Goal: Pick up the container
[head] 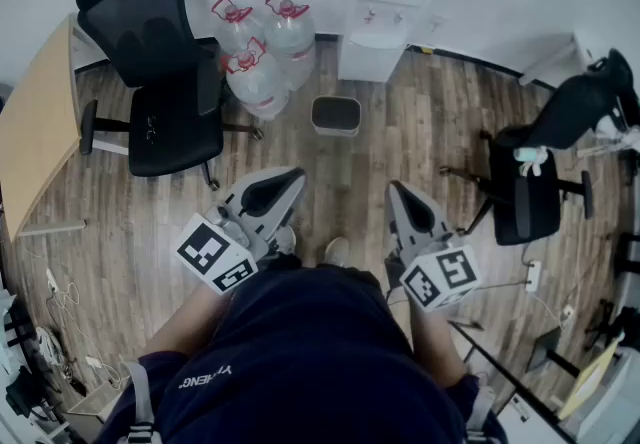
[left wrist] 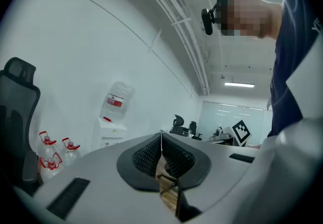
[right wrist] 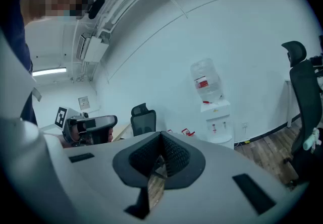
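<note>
A small dark bin (head: 336, 115) stands on the wooden floor ahead of me, beside three clear water jugs with red caps (head: 262, 57). My left gripper (head: 294, 176) is held at waist height, pointing toward the bin, well short of it. Its jaws are shut with nothing between them. My right gripper (head: 397, 189) is level with it on the other side, likewise shut and empty. In the left gripper view the left gripper (left wrist: 161, 135) has its pads pressed together, with the jugs (left wrist: 53, 152) low at the left. In the right gripper view the right gripper (right wrist: 161, 135) is shut too.
A white water dispenser (head: 385, 2) stands against the back wall. A black office chair (head: 160, 72) is at the left next to a wooden desk (head: 35, 122). Another black chair (head: 545, 172) is at the right. Cables (head: 60, 307) lie on the floor at the lower left.
</note>
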